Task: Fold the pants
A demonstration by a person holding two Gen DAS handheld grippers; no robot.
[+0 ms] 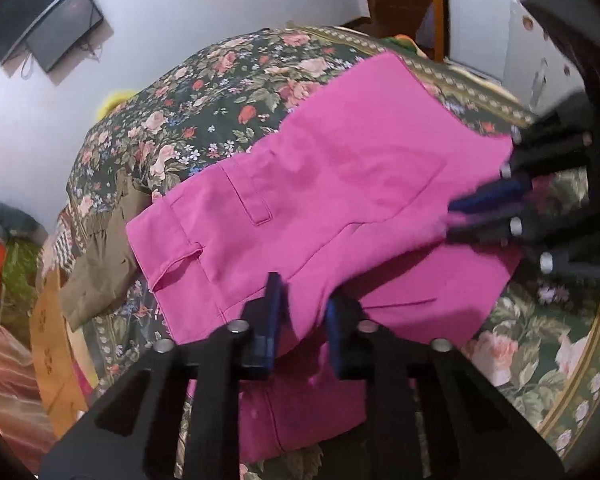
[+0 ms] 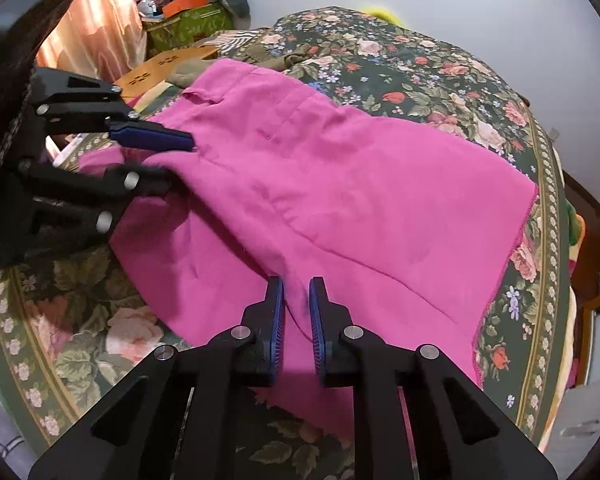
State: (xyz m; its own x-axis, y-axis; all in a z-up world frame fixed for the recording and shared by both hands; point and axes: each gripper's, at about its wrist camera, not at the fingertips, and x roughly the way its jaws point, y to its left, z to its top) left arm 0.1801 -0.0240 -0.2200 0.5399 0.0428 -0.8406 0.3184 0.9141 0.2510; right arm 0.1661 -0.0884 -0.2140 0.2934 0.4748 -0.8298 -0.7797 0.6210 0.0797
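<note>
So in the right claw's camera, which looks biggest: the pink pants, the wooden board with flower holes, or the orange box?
1. Bright pink cloth pants
2. Tan wooden board with flower-shaped holes
3. Small orange box

The box sits farthest away, so it may really be bigger than it looks.

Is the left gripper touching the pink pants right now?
Touching. In the left wrist view the left gripper has a ridge of the pink pants pinched between its fingers, cloth bunched against both.

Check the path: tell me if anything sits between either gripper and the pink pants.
Nothing visible does. The left gripper and right gripper each already have a fold of the pink pants between their fingers, on the floral bedspread.
</note>
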